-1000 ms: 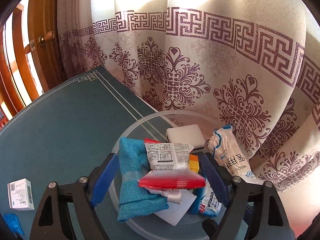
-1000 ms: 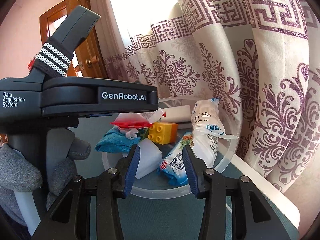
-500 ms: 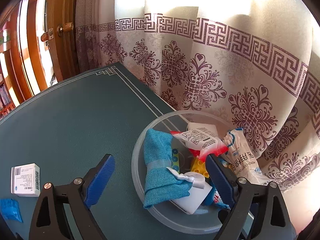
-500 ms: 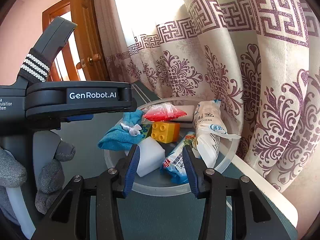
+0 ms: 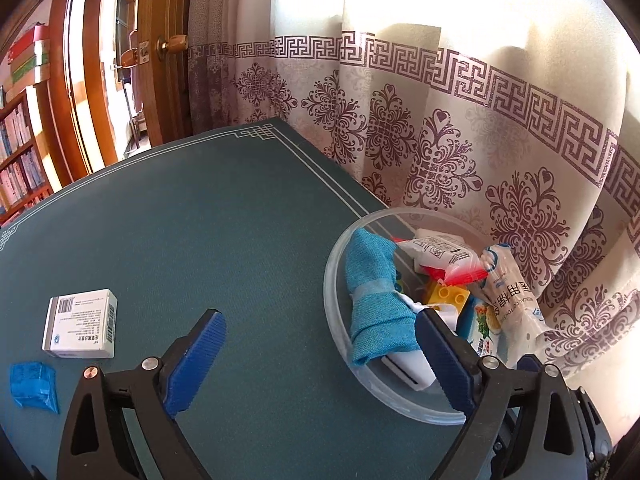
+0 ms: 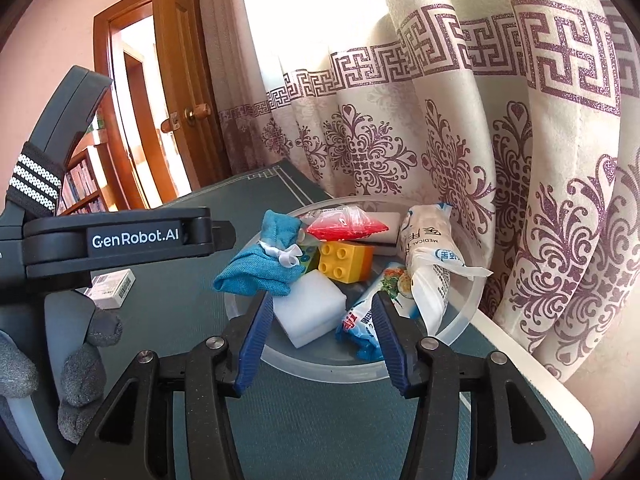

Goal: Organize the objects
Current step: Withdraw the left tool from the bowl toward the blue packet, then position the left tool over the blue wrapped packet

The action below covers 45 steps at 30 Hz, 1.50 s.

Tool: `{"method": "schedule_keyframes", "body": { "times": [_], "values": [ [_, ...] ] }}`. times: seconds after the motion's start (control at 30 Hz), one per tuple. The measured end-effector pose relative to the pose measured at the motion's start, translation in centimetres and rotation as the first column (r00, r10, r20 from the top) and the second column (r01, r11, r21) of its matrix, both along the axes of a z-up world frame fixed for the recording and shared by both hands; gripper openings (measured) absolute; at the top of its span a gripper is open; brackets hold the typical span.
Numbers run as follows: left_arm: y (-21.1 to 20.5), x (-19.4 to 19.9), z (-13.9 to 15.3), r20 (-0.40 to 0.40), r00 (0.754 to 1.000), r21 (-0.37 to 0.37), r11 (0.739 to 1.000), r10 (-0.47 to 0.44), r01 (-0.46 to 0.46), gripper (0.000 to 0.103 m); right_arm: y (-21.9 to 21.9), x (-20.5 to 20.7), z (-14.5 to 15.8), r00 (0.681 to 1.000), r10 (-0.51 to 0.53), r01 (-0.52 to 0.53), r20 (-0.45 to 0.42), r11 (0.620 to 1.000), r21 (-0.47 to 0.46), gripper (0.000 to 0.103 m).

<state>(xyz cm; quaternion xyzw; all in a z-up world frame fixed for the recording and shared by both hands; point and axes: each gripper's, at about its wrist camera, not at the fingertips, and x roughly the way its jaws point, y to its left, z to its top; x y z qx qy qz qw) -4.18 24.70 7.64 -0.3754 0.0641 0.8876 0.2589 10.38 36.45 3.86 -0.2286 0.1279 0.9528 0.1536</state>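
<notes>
Both claws gape empty: left claw (image 5: 316,360) beside the bowl (image 5: 334,300), right claw (image 6: 320,336) narrower, bowl just ahead.

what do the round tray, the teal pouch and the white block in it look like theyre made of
Round tray: looks like clear plastic, glossy; the table shows through its rim.
Teal pouch: woven fabric, matte, with visible weave and soft folds, tied with a white ribbon.
White block: probably foam sponge; matte, plain, with slightly soft edges, though that is uncertain.
</notes>
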Motion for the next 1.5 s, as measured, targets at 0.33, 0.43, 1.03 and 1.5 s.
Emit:
{"method": "schedule_keyframes", "body": {
  "times": [0.33, 0.43, 1.03, 1.5],
  "values": [
    [-5.0, -0.3, -0.7, 0.022, 0.994, 0.008, 0.994, 0.111, -0.111, 0.1, -1.9, -0.6, 0.7, 0.998, 0.059, -0.059, 0.0, 0.998, 0.028, 0.06],
    [-6.6, -0.5, -1.0, 0.031, 0.989, 0.007, 0.989, 0.146, -0.146, 0.1, -2.7, -1.3, 1.0, 0.996, 0.089, -0.089, 0.002, 0.995, 0.038, 0.062],
    [-17.1, -2.2, -3.4, 0.074, 0.904, -0.018, 0.907, 0.422, -0.421, 0.1, -8.5, -2.7, 0.5, 0.955, 0.288, -0.293, 0.066, 0.953, 0.075, 0.069],
    [-24.5, -2.7, -5.6, 0.18, 0.788, 0.0, 0.801, 0.589, -0.599, 0.1, -10.6, -4.0, -0.3, 0.923, 0.37, -0.377, 0.102, 0.924, 0.061, 0.071]
  ]
}}
